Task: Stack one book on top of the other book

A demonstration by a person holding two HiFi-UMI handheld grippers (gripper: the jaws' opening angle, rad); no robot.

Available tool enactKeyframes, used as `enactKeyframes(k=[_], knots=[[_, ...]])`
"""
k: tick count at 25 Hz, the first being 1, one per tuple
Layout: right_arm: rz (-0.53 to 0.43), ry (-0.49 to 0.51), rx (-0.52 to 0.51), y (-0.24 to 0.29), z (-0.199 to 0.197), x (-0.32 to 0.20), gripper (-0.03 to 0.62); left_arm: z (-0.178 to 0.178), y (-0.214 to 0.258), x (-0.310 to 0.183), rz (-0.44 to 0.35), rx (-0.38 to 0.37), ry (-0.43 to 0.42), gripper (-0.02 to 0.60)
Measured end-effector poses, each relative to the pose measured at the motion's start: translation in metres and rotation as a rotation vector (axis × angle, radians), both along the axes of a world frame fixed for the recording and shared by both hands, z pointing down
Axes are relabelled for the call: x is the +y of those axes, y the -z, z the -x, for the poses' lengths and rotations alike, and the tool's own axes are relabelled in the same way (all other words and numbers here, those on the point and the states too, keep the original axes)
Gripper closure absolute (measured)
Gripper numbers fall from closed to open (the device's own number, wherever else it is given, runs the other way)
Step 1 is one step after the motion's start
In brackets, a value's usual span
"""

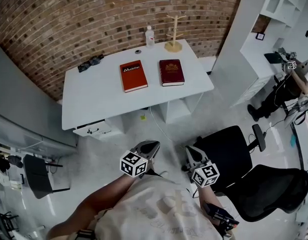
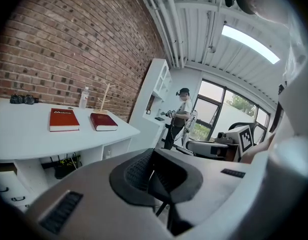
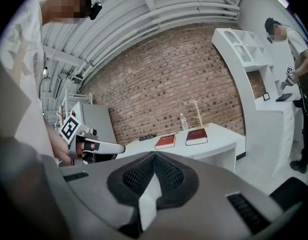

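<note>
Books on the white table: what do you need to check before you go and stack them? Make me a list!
1. Both books found: ok. The red book and the dark red book lie flat, side by side but apart, on the table.
2. Nothing on top of either book: ok.
3. Grippers empty: ok. Nothing sits between the jaws of the left gripper or the right gripper.
4. Jaws open for grabbing: not ok. Both are shut.
5. Close enough to reach: not ok. Both grippers are over the floor, well short of the table.
6. Bottle and wooden rack out of the way: ok. They stand behind the books.
</note>
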State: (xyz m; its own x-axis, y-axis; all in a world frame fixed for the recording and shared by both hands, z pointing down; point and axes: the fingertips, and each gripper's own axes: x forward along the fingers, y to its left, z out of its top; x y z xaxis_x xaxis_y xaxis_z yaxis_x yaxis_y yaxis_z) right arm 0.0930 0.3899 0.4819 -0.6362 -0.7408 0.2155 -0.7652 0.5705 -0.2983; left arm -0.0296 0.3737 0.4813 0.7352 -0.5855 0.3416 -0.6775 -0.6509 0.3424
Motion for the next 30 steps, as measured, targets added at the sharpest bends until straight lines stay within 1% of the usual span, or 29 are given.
enactKeyframes(k=[6,12,22,30], knots=[[0.023,-0.004,0.0,-0.004,0.001,-0.003,0.572,0.004,0.001,-0.003,0.006,0.0,0.014,0.561],[0.035,-0.002,0.002,0.0,0.008,-0.012,0.572,0.017,0.003,-0.012,0.021,-0.001,0.032,0.561],[0.035,-0.005,0.019,0.003,0.02,-0.046,0.572,0.027,0.004,-0.045,0.021,0.006,0.033,0.561],[0.06,-0.028,0.032,-0.002,0.016,-0.07,0.572,0.034,-0.001,-0.073,0.037,0.017,0.048,0.561]])
